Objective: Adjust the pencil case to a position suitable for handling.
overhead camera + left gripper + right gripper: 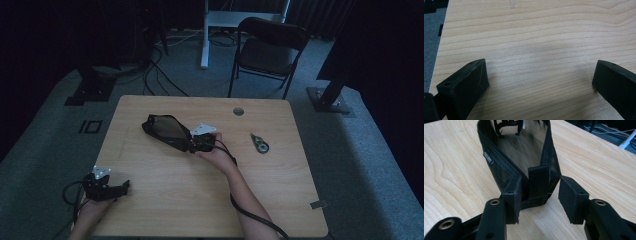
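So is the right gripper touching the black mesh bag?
Touching. In the right gripper view, one pad presses the mesh bag; the other stands clear.

The right gripper [539,200] has its fingers [512,197] straddling the near end of a black mesh pouch [506,167] on the wooden table [454,175].

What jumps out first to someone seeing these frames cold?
The black mesh pouch lying open near the middle of the wooden table, with the right gripper at its near end, one jaw against the mesh and the strap tab between the jaws. Then the left gripper, parked open over bare wood at the table's front left edge, and a small green-and-black tool lying alone to the right.
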A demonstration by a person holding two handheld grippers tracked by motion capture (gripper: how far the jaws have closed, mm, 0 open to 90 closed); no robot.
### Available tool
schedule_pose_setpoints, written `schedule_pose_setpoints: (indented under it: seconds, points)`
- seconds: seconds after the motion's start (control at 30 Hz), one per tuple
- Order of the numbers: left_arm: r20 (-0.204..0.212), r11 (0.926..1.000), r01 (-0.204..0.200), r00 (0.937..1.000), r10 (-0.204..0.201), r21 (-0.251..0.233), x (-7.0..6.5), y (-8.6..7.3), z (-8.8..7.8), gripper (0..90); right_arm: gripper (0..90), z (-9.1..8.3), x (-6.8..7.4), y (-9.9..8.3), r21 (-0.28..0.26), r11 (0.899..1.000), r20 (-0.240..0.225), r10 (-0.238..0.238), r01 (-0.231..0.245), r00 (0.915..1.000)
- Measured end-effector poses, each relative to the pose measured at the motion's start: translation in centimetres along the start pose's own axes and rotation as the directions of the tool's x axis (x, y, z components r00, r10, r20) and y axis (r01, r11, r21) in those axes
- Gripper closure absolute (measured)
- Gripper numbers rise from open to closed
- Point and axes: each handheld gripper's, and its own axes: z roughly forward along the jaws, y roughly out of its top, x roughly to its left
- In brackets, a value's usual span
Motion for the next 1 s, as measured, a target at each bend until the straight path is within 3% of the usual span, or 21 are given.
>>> schedule_pose_setpoints:
  seconds: [0.13, 0.2, 0.5, 1.0]
  points:
    - [0.000, 1.0000, 0.000, 1.0000, 0.000, 0.000, 0.0, 0.0, 0.0, 0.5, 62.6, 0.6, -0.2, 0.0, -0.005, 1.000, 0.007, 0.001, -0.001, 1.0000]
    - [0.000, 1.0000, 0.000, 1.0000, 0.000, 0.000, 0.0, 0.0, 0.0, 0.5, 71.9, 0.7, -0.2, 0.0, 0.000, 1.000, 0.001, 0.006, -0.006, 1.0000]
    - [0.000, 1.0000, 0.000, 1.0000, 0.000, 0.000, 0.0, 0.0, 0.0, 0.5, 73.5, 0.1, 0.0, -0.2, 0.011, 0.999, -0.029, -0.035, 0.035, 0.9990]
    - [0.000, 1.0000, 0.000, 1.0000, 0.000, 0.000, 0.0, 0.0, 0.0, 0.5, 73.5, -2.8, -1.2, -2.6, -0.006, 1.000, 0.004, 0.006, -0.006, 1.0000]
